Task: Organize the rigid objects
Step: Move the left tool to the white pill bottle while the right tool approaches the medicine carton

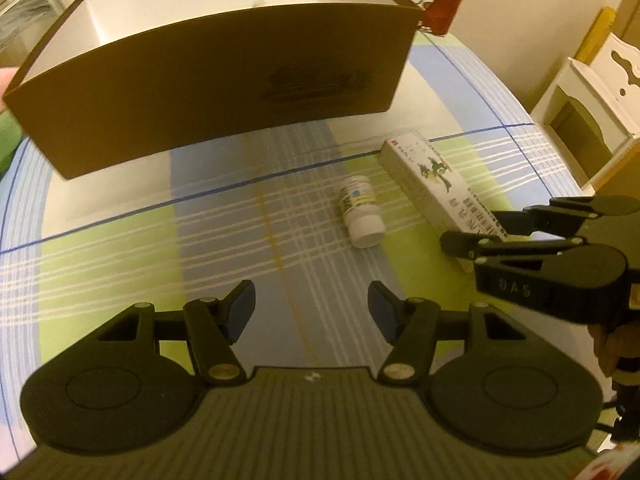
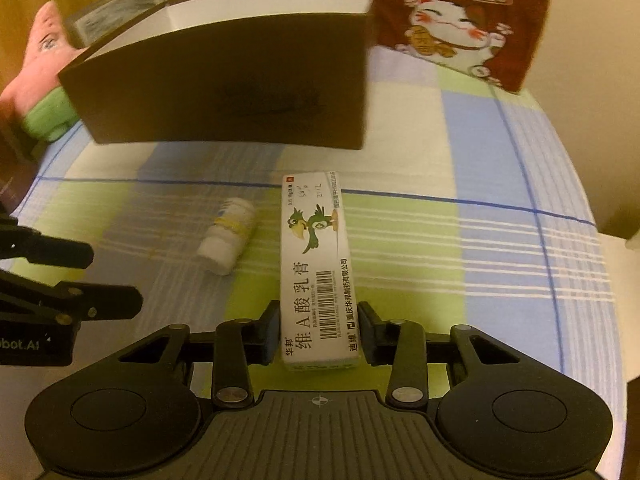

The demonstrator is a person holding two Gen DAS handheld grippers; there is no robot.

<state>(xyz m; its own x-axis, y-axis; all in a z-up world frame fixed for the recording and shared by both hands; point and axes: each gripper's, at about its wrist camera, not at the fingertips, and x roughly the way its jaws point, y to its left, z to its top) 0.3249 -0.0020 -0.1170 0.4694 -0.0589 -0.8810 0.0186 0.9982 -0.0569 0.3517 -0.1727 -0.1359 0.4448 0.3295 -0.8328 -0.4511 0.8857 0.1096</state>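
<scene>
A long white medicine carton (image 2: 316,264) with a green bird print lies on the checked cloth. My right gripper (image 2: 318,336) has its fingers against both sides of the carton's near end; it also shows in the left wrist view (image 1: 476,226). A small white pill bottle (image 1: 362,210) lies on its side left of the carton, also in the right wrist view (image 2: 228,236). My left gripper (image 1: 310,308) is open and empty, hovering in front of the bottle. A large brown open box (image 1: 208,88) with a white inside stands behind, also in the right wrist view (image 2: 232,80).
A red lucky-cat cloth (image 2: 460,16) hangs at the back right. A pink and green plush (image 2: 44,80) lies left of the box. A white cabinet (image 1: 588,104) stands right of the table. The checked tablecloth (image 2: 500,240) covers the table.
</scene>
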